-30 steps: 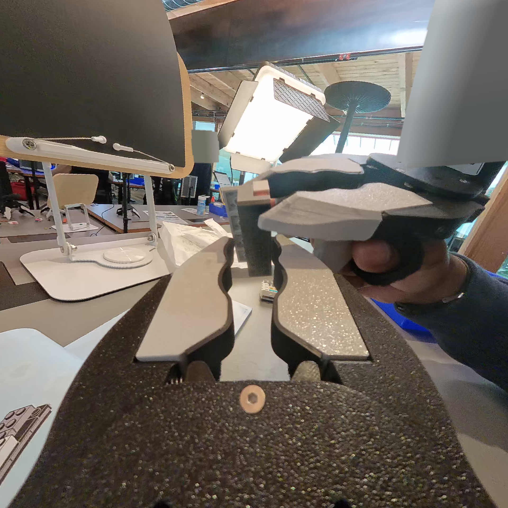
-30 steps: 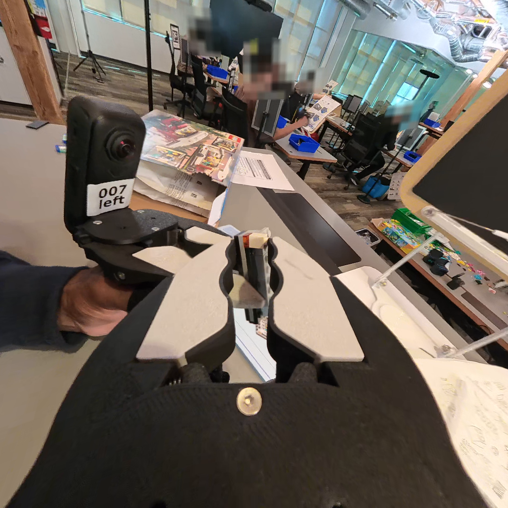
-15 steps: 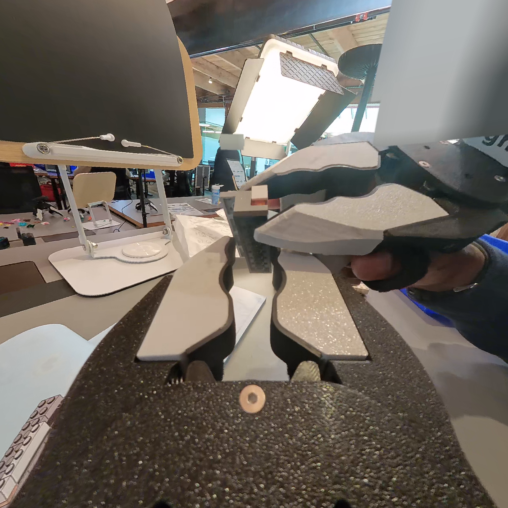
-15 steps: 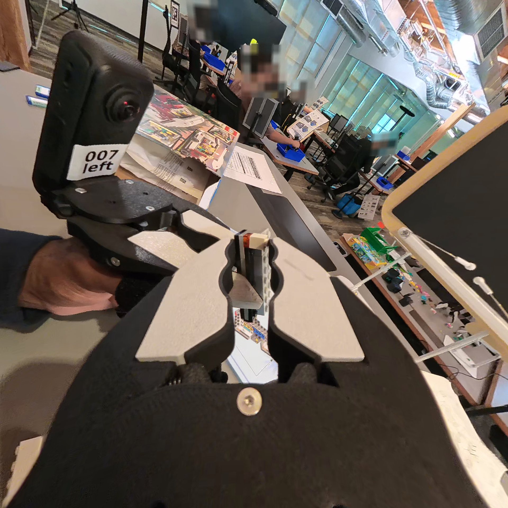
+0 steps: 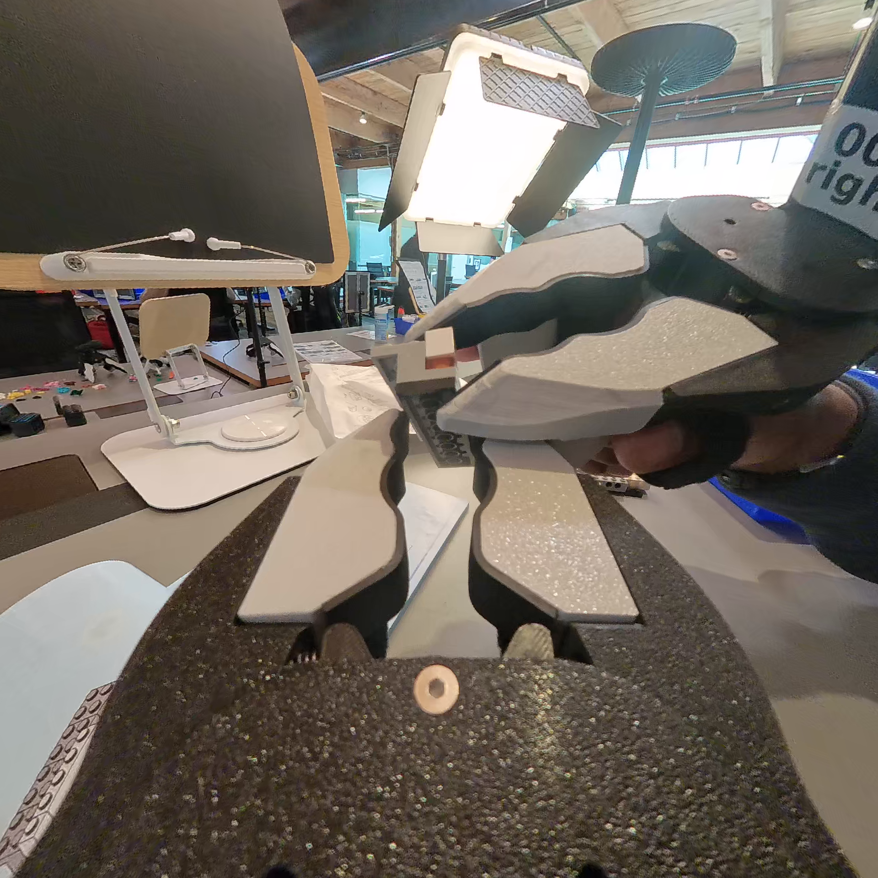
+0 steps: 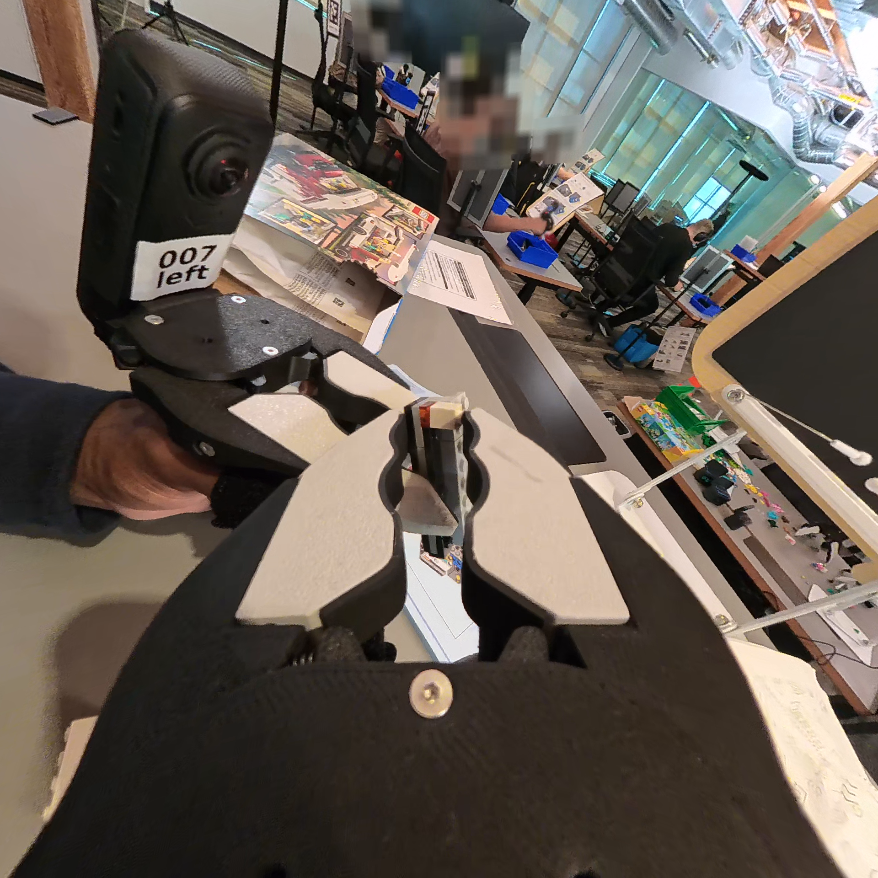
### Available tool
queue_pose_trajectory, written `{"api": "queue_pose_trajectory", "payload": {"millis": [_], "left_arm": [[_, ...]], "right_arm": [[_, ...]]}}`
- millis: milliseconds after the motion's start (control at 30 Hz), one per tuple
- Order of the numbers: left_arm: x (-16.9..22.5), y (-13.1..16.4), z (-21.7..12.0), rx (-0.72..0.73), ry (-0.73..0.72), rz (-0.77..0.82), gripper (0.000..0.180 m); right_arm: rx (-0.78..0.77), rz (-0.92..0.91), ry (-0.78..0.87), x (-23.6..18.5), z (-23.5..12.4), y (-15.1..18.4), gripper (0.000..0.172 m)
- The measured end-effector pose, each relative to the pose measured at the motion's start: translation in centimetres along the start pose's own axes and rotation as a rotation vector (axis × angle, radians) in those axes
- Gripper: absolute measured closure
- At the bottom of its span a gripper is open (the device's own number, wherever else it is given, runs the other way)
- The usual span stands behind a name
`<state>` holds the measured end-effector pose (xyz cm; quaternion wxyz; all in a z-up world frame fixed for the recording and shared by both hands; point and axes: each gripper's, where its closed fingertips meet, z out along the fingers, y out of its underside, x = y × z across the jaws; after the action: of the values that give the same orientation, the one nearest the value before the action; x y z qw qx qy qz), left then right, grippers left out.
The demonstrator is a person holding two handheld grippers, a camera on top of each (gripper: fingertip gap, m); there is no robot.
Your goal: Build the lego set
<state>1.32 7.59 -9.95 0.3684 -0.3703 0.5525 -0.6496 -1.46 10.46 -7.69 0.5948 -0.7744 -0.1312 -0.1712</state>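
Observation:
A small toy-brick assembly (image 5: 427,375) is held in the air over the grey table (image 5: 712,594). It is a dark grey studded plate with light grey, white and orange bricks at its top. My left gripper (image 5: 437,442) is shut on the plate's lower end, which sits tilted between its pads. My right gripper (image 6: 438,437) is shut on the same assembly (image 6: 439,451), pads pressing both faces. In the left wrist view the right gripper's fingers (image 5: 594,380) come in from the right. In the right wrist view a left finger (image 6: 423,510) shows between my fingertips.
A white stand (image 5: 204,456) with a black board stands at left, with a bright light panel (image 5: 480,142) behind. Printed sheets (image 5: 351,404) and a light blue booklet (image 5: 62,641) lie on the table. A toy box (image 6: 342,223) lies at back; loose bricks (image 6: 741,494) are on a lower table. My left and right fingertips are right by each other.
Both grippers have turned together with the assembly still held between them. The plate now leans more in the left wrist view. Neither grasp has opened or slipped.

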Motion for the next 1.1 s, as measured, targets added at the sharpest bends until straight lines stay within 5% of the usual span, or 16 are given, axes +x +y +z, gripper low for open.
{"api": "queue_pose_trajectory", "payload": {"millis": [367, 600, 1100], "left_arm": [[-1.3, -0.7, -0.6, 0.032, -0.121, 0.044, 0.156], [-2.0, 0.1, -0.4, -0.048, -0.242, 0.177, 0.157], [-2.5, 0.1, -0.6, -0.047, -0.275, 0.182, 0.157]], "right_arm": [[0.006, -0.075, 0.102, 0.1, 0.3, -0.7, 0.136], [-0.006, -0.133, 0.187, 0.6, 0.3, -0.8, 0.145], [-0.017, -0.098, 0.256, 1.1, 0.4, -0.7, 0.148]]}}
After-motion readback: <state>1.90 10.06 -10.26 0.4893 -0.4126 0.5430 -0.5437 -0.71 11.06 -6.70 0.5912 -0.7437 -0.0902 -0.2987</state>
